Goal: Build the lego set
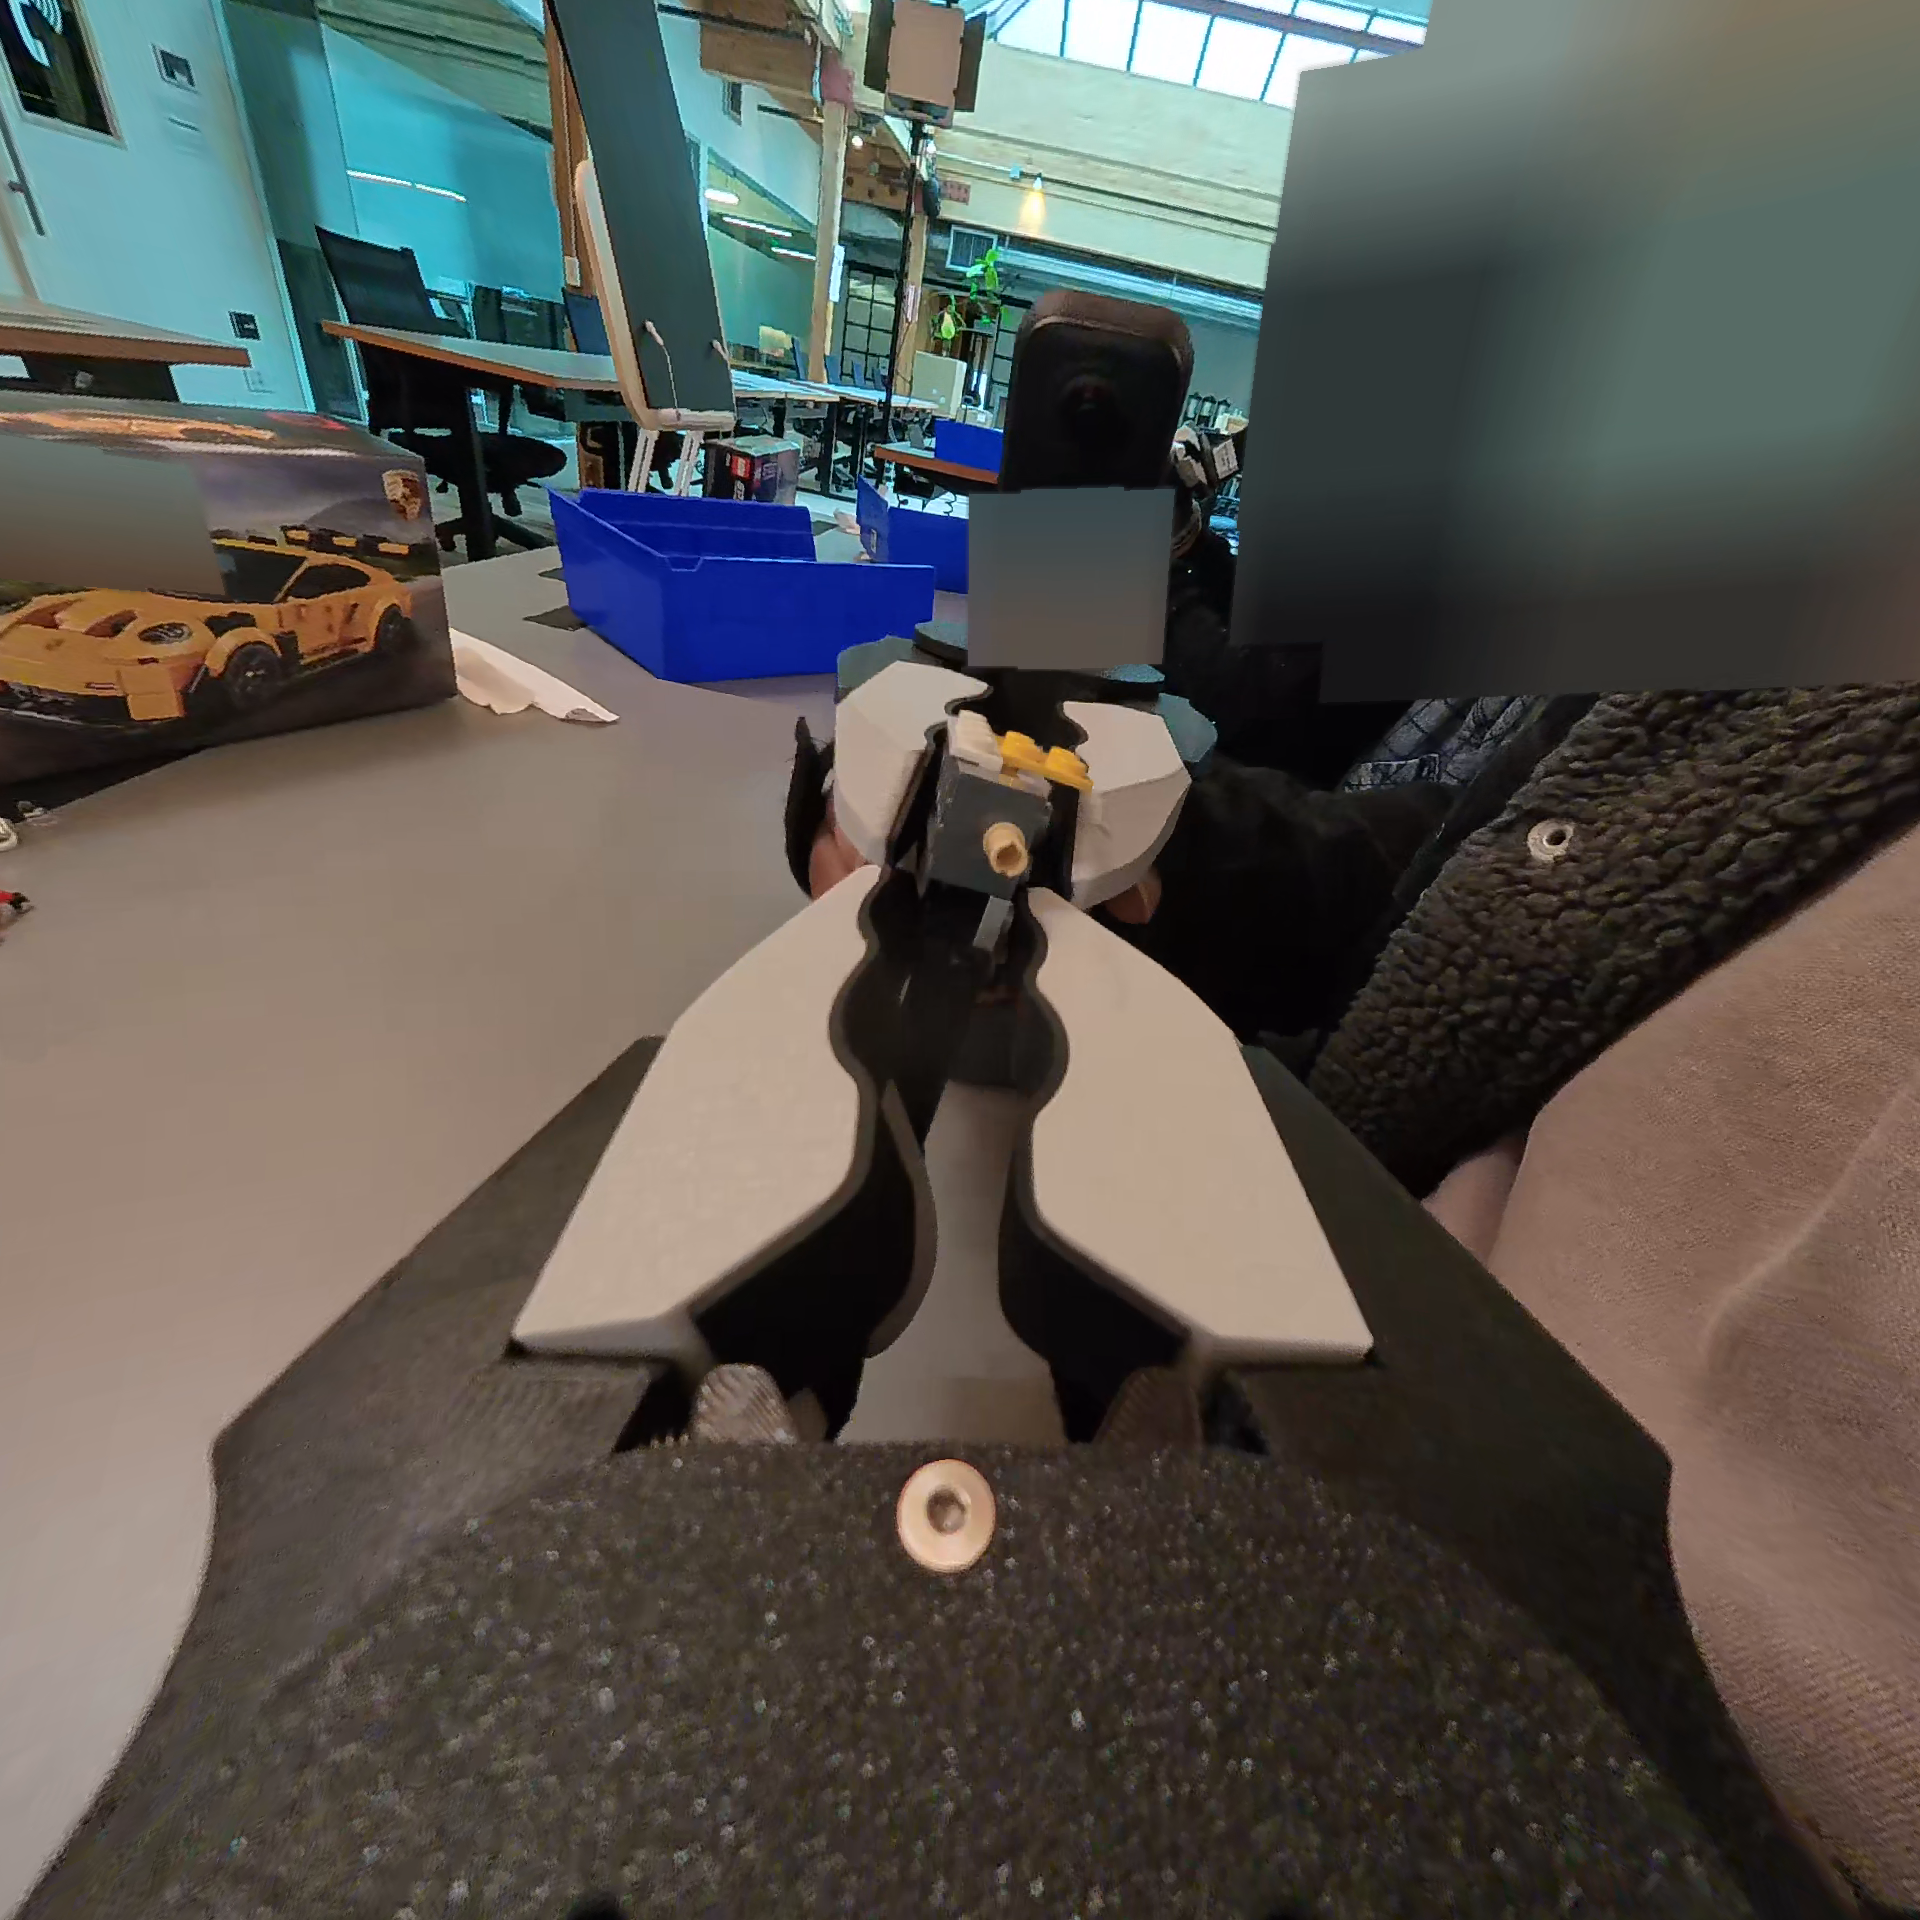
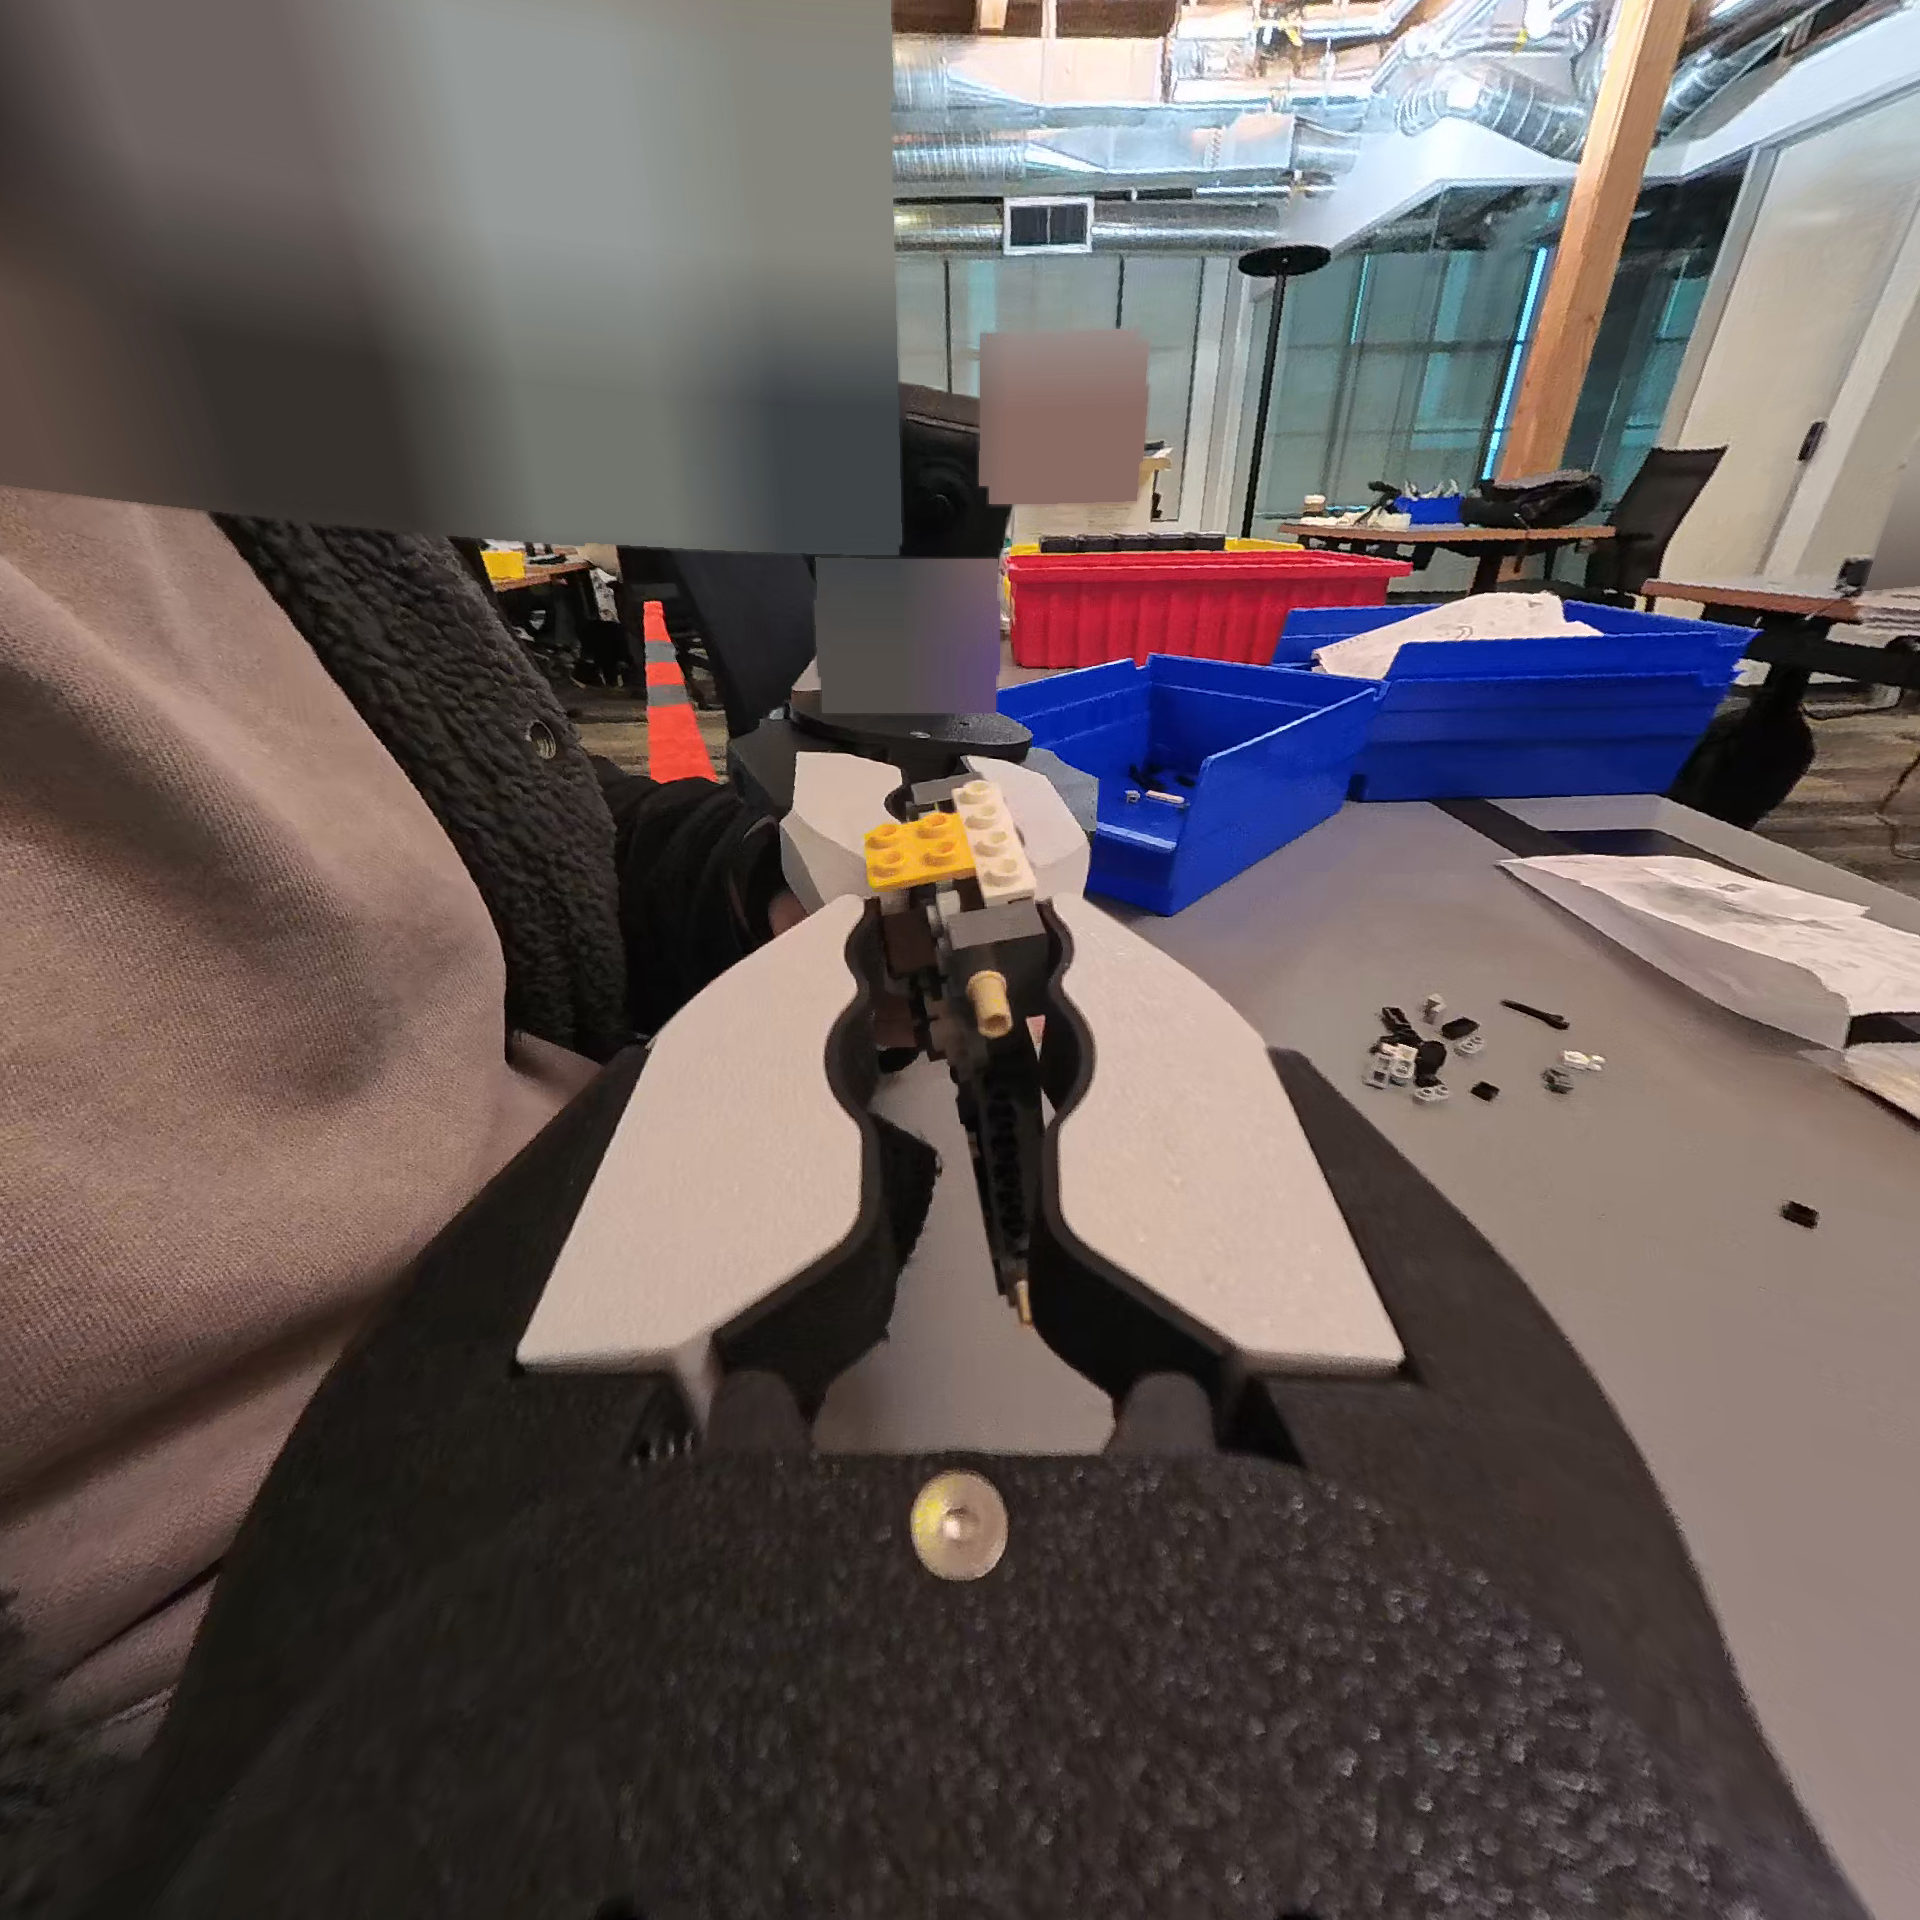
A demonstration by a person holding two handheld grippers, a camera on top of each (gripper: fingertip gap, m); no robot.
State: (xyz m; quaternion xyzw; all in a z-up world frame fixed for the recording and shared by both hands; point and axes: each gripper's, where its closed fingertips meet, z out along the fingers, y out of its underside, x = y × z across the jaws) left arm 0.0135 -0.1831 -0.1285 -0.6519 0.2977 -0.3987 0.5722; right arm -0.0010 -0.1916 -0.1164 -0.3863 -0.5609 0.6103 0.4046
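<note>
Both tongs, the left tongs (image 1: pixel 951 914) and the right tongs (image 2: pixel 961 935), were clamped on one small lego build (image 2: pixel 951 862), held above the grey worktop (image 2: pixel 1558 1247).

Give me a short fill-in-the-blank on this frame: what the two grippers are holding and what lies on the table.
1. Both grippers, left and right, clamp one lego assembly held ____ the table.
2. The plate atop the assembly beside the white one is ____.
3. Loose small lego pieces lie on the ____ table.
4. The nearest bin behind the grippers is ____.

Missing words: above; yellow; grey; blue
</note>
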